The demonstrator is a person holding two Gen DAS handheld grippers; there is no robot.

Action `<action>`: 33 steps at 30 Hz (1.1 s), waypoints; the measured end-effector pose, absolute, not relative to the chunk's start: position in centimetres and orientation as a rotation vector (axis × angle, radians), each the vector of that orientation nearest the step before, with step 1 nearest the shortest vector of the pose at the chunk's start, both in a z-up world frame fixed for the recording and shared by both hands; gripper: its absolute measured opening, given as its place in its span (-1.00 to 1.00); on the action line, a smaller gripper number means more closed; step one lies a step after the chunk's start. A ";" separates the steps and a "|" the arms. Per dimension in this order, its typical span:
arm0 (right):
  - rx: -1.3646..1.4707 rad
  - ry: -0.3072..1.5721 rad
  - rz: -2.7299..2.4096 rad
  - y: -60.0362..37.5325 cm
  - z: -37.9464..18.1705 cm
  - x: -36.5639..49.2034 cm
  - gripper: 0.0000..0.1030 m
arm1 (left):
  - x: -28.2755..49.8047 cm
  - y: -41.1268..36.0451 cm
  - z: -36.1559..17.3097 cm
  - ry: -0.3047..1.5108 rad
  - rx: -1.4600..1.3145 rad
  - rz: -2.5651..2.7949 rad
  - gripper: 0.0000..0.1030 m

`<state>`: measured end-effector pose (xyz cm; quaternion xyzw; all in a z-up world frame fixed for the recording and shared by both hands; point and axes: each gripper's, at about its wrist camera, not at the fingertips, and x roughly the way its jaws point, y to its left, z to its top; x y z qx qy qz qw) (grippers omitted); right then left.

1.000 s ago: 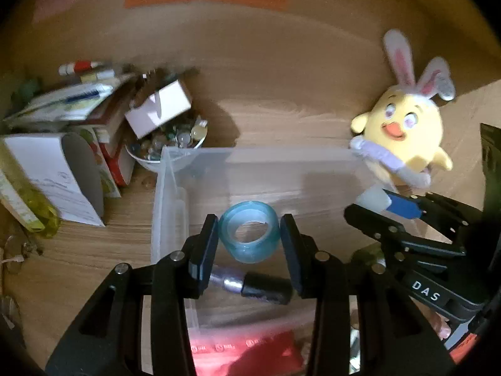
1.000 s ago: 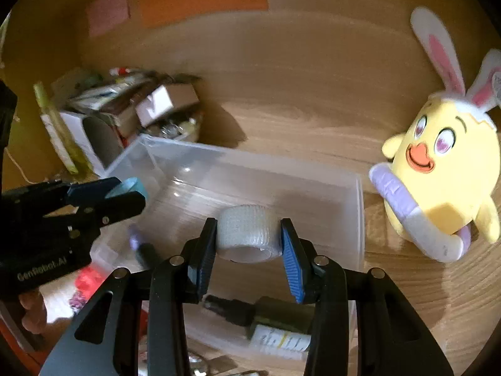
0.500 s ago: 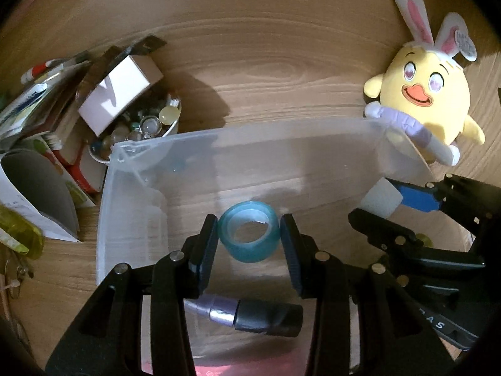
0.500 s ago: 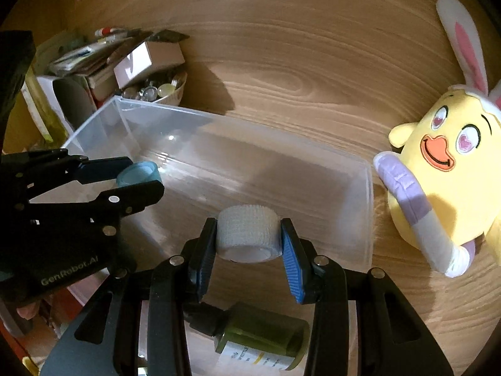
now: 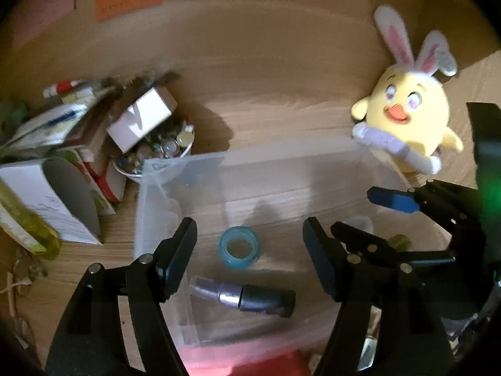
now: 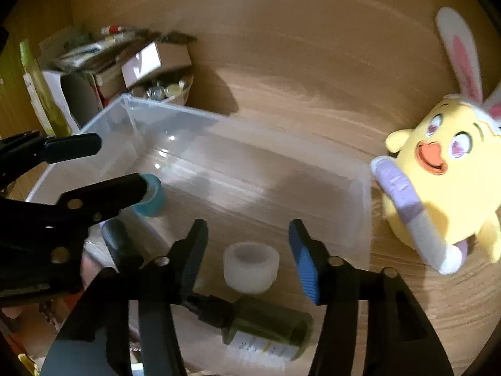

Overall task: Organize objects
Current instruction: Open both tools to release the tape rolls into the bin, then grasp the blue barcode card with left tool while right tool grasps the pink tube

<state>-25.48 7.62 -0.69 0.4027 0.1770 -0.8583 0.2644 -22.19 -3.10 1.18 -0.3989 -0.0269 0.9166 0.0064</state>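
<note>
I am reading both wrist views over the clear bin [image 5: 313, 163] on the bench [image 5: 266, 94].

Left gripper [image 5: 250, 250]: its fingers have just been opening and are now standing spread. The blue tape roll [image 5: 239, 247] is lying between them but clear of both pads, flat on the bin floor with its hole facing up. It is sitting centred in the gap, slightly toward the left finger. Nothing is pinched.

Right gripper [image 6: 249, 257]: its fingers have likewise just been opening and are spread, blue pad showing on the right finger [image 6: 305, 266]. The white bandage roll [image 6: 251, 266] is sitting between them, untouched on either side, hole up; I think it is resting on the bin floor, though the blur makes contact hard to confirm.

Relation that matters for what follows: each roll is lying directly ahead of and below its own fingers, inside the bin, so I judge both drops done and the next move a straight pull-back out of the bin. The near obstacles are the dark-capped purple tube [image 5: 244, 294], lying crosswise just nearer than the blue roll, and the olive bottle [image 6: 263, 326], lying crosswise just nearer than the white roll. The two grippers are working side by side, close together.

The yellow plush chick [image 6: 444, 175] is standing outside the bin, off its right wall; the right hand is the nearer one to it.
</note>
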 end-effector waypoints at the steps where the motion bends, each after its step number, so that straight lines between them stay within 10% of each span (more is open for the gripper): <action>1: 1.074 0.476 -2.333 7.9 -0.3 -25.2 0.05 | -21.7 -3.2 1.6 -0.091 -1.229 2.873 0.43; 13: 0.902 0.398 -2.443 10.7 4.6 -21.0 0.54 | -15.6 -3.9 5.8 -0.098 -1.013 2.998 0.88; 33: 0.852 0.361 -2.427 13.9 3.6 -11.3 0.75 | -6.2 -4.4 2.9 -0.031 -1.054 3.032 0.97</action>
